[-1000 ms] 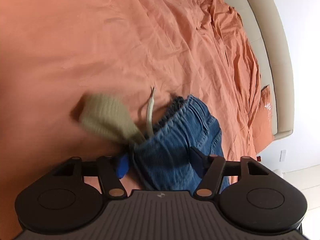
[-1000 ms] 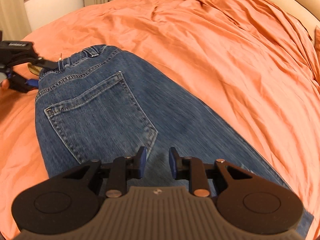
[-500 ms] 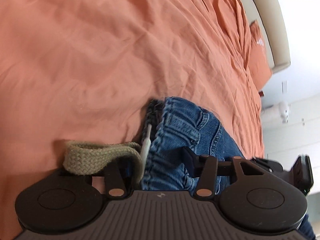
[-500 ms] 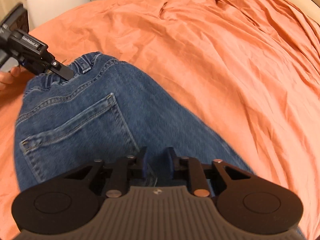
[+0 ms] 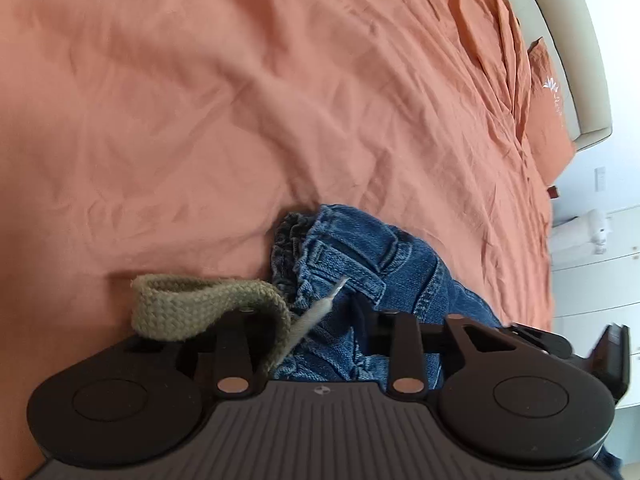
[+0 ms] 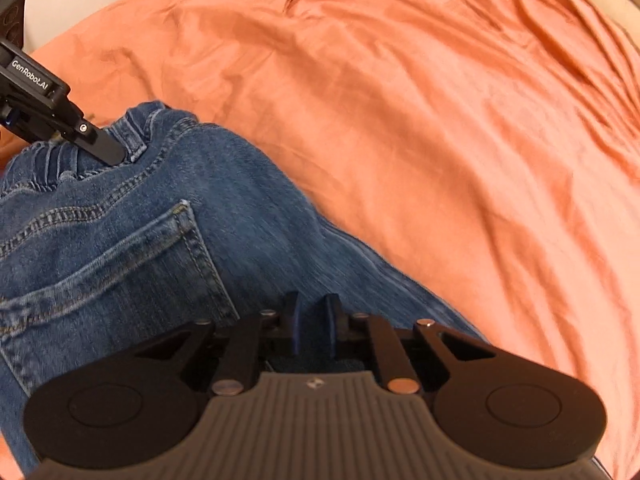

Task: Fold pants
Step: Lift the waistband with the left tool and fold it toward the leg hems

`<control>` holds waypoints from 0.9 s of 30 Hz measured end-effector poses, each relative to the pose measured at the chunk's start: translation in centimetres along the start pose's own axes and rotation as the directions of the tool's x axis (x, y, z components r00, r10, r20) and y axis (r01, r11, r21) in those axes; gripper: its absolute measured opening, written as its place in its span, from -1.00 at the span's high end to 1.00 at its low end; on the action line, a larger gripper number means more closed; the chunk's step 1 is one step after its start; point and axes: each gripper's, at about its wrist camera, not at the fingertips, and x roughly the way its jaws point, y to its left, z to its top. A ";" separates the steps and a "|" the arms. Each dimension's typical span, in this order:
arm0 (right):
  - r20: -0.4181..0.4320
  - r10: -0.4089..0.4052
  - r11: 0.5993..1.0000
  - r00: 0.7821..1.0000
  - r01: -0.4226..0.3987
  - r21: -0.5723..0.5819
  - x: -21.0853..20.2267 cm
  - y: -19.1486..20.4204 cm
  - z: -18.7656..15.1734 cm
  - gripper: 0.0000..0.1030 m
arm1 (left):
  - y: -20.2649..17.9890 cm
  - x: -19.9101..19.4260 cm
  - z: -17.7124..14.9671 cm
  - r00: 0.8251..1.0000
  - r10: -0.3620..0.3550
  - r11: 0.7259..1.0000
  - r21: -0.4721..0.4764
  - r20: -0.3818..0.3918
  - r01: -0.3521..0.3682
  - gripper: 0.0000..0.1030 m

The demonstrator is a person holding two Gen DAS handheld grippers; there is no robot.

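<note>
Blue denim pants lie on an orange bed sheet, back pocket up. My left gripper is shut on the bunched waistband of the pants; it also shows in the right wrist view at the waistband. A khaki woven drawstring loops out to the left of its jaws, with a pale tip across the denim. My right gripper is shut on the pants fabric below the pocket, near the leg edge.
The orange sheet covers the whole bed and is wrinkled. A beige headboard curves along the far right, with an orange pillow beside it. White cabinets stand beyond the bed edge.
The left gripper has swung with the waistband, and the drawstring now drapes over its left finger. The right gripper has moved closer over the pants, its jaws closing tighter on the denim.
</note>
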 end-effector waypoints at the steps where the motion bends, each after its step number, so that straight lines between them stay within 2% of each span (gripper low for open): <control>1: 0.004 -0.009 1.000 1.000 0.009 0.003 -0.7 -0.3 -0.5 0.87 | -0.5 -0.6 -0.2 1.000 0.009 1.000 0.002 0.014 -0.009 0.41; 5: 0.020 -0.037 0.999 0.999 0.036 0.035 -4.1 -2.2 -2.9 0.87 | -4.0 -3.0 -1.3 0.996 0.025 0.998 0.059 0.082 -0.030 0.55; 9: 0.048 -0.052 0.997 0.997 0.049 0.065 -8.4 -4.5 -6.3 0.87 | -10.3 -5.0 -2.9 0.988 0.100 0.978 0.168 0.122 -0.120 0.61; 12: 0.076 -0.065 0.993 0.995 0.057 0.102 -11.7 -6.6 -9.5 0.87 | -16.3 -6.0 -5.0 0.975 0.155 0.943 0.271 0.157 -0.193 0.64; 15: 0.096 -0.077 0.986 0.992 0.061 0.158 -14.5 -8.8 -12.9 0.87 | -23.0 -5.6 -7.8 0.961 0.218 0.892 0.365 0.170 -0.267 0.65; 18: 0.090 -0.088 0.972 0.992 0.066 0.227 -16.6 -11.0 -16.5 0.86 | -28.8 -3.7 -10.3 0.954 0.276 0.865 0.402 0.120 -0.301 0.65; 21: 0.094 -0.098 0.964 0.991 0.071 0.258 -17.9 -12.0 -19.9 0.86 | -33.9 -0.3 -12.8 0.937 0.332 0.809 0.478 0.108 -0.342 0.65; 24: 0.108 -0.096 0.957 0.989 0.062 0.285 -18.9 -12.8 -23.3 0.86 | -36.9 4.4 -14.8 0.926 0.372 0.783 0.512 0.071 -0.354 0.65; 27: 0.125 -0.093 0.943 0.988 0.047 0.329 -19.6 -13.7 -26.4 0.86 | -38.3 9.8 -16.9 0.903 0.429 0.749 0.551 0.020 -0.368 0.64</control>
